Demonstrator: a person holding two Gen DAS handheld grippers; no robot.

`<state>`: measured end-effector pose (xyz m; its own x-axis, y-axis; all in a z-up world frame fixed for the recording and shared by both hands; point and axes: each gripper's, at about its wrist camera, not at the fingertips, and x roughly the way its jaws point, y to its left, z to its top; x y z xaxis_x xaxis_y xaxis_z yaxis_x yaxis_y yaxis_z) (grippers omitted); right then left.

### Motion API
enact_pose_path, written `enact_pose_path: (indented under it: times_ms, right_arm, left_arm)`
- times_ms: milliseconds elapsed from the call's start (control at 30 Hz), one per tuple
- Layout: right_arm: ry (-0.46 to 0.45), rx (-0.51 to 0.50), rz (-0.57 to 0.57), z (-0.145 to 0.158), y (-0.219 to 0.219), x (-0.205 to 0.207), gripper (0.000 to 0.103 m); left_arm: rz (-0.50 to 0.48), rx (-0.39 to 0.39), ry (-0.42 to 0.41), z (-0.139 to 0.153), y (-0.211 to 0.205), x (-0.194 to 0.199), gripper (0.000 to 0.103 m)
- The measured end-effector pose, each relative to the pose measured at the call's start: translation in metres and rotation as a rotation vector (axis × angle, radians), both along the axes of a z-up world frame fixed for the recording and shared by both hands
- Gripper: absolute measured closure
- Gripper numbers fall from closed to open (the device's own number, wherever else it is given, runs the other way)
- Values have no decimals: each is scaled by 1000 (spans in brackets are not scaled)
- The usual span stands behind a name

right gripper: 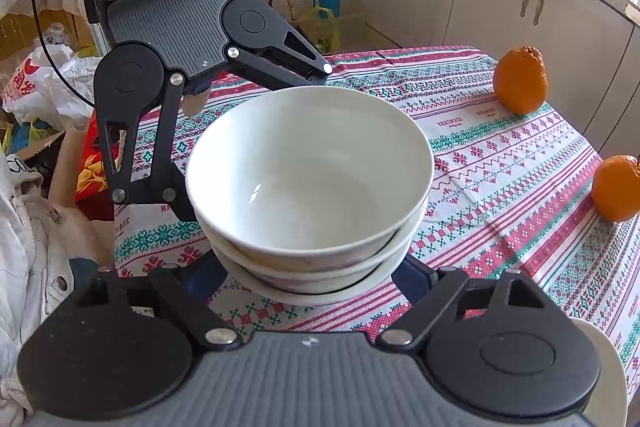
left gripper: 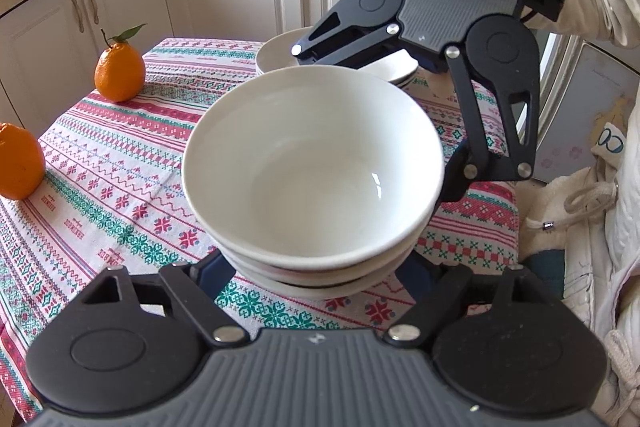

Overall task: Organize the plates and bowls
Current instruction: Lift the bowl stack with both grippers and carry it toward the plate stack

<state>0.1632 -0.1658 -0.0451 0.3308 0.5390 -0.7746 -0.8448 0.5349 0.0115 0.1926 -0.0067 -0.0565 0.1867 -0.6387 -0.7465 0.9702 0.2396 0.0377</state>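
Stacked bowls between both grippers' fingers

white bowls, orange fruit, red-green patterned tablecloth

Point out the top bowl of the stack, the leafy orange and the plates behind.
top bowl [left gripper: 316, 167], left wrist view, inner wall.
leafy orange [left gripper: 119, 73], left wrist view, peel at mid-body.
plates [left gripper: 276, 53], left wrist view, left rim.

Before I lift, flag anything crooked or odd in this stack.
The top bowl sits tilted and off-centre in the white bowls beneath, rims uneven. No chips or spills show.
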Motion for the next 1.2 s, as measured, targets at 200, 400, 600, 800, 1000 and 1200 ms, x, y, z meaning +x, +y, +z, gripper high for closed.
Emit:
enact_pose_path:
  times_ms: [200,400,600,800,1000,1200]
  right_arm:
    - [-19,8,0,13,-12,-3,12]
    - [-51,9,-22,27,-38,-5,12]
    - [-84,-4,-71,38,-75,-8,12]
    - [-105,-22,-142,43,-116,-8,12]
    - [-105,-43,-217,39,-153,-9,12]
    - [-80,-42,-279,26,-175,-4,12]
  left_arm:
    - [2,-1,-25,14,-12,-4,18]
    - [-17,-13,-52,27,-37,-3,18]
    - [-61,-39,-77,34,-73,4,18]
    - [-119,-64,-85,34,-115,16,18]
    - [-171,-73,-78,28,-154,27,18]
    - [-207,-57,-77,17,-179,36,18]
